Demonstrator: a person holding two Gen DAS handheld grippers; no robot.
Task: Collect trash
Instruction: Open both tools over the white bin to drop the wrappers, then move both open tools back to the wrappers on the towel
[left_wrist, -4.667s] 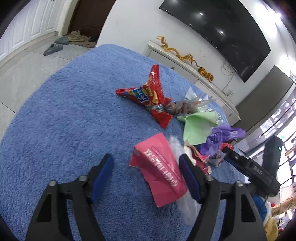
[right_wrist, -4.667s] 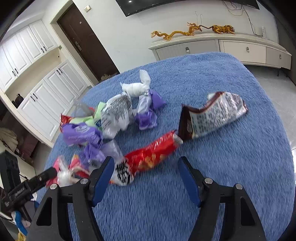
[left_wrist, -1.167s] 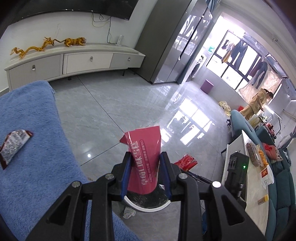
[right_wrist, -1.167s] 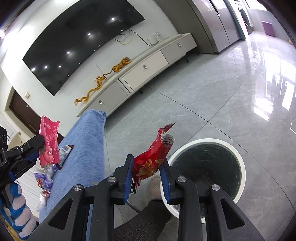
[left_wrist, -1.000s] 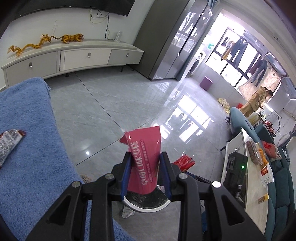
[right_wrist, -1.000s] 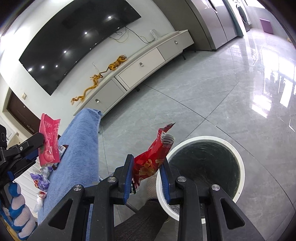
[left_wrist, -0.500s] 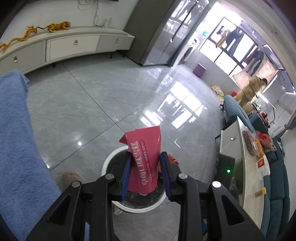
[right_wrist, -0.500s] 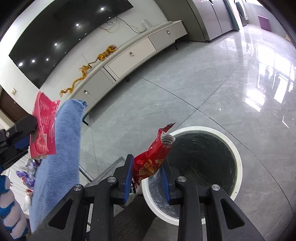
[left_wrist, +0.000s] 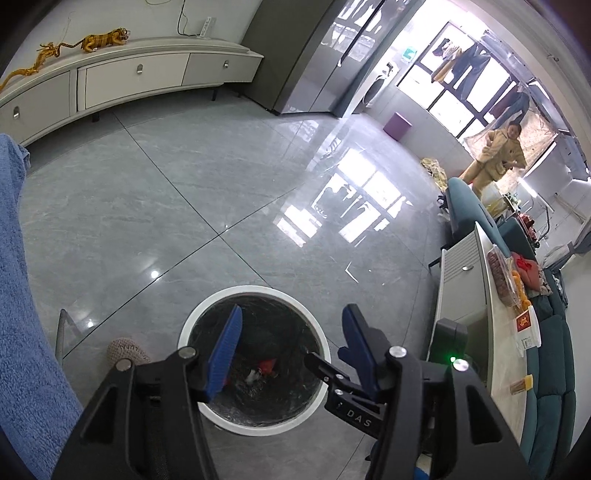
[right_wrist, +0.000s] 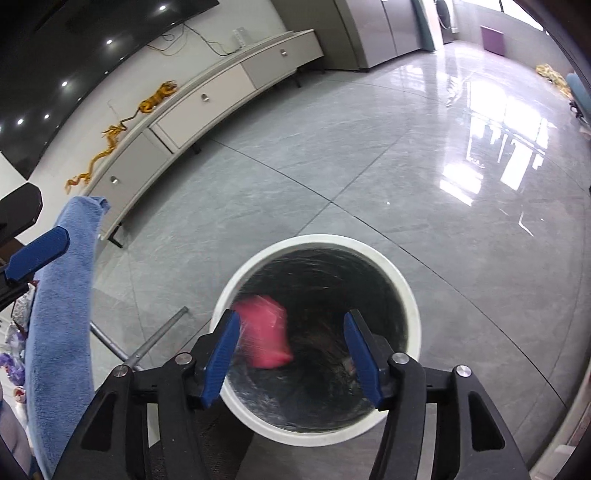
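Right wrist view: both grippers (right_wrist: 291, 347) (left_wrist: 291, 347) parted and empty above white bin (right_wrist: 410, 295), jaws just opened to drop pink wrapper (right_wrist: 266, 332), blurred inside bin.

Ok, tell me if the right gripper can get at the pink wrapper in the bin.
Probably not easily: the pink wrapper is already inside the bin, below its rim. The right gripper is open above the mouth, nothing between its jaws, which have just opened.

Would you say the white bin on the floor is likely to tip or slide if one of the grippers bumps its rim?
The white bin probably slides rather than tips: it looks wide, and the floor tiles are glossy. With little besides the pink wrapper inside, it is likely light.
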